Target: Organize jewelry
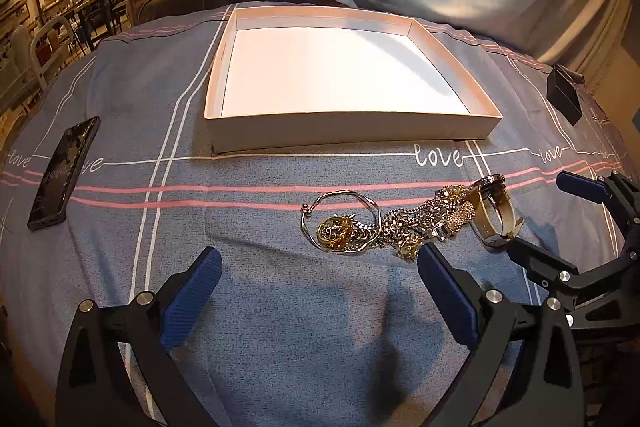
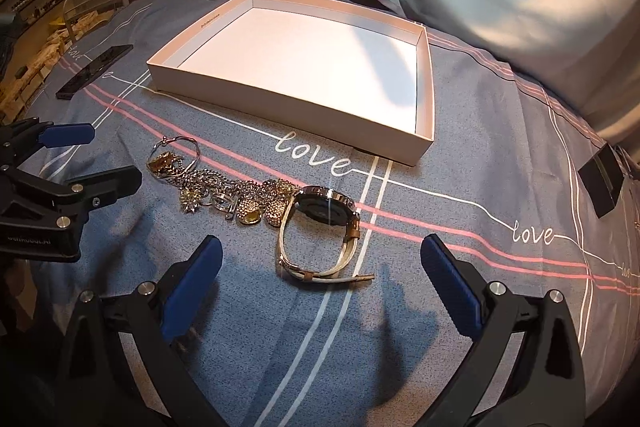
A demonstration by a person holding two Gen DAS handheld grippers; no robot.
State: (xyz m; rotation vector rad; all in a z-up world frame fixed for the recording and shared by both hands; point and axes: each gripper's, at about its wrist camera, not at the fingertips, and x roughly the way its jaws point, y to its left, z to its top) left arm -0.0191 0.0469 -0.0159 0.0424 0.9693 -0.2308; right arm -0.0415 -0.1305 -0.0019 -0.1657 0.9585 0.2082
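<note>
Two grippers hover low over the grey bedspread, both spread wide and holding nothing. The left gripper faces bare cloth with the jewelry pile just beyond its right finger; the right gripper sits right behind the watch, whose pale strap loops toward it.

Nothing has gone into the shallow white box on the far side, so the sorting looks to be at its very start. I'd guess the watch is the first pick: it lies at the right end of the heap, touching the chains but easy to lift free. That calls for the right gripper to ease forward and close on the strap or case.

Only the left view shows the thin bangle ringing a gold piece clearly; the right view shows the watch face and strap tail far better. A dark phone lies far left, a small black box far right.
</note>
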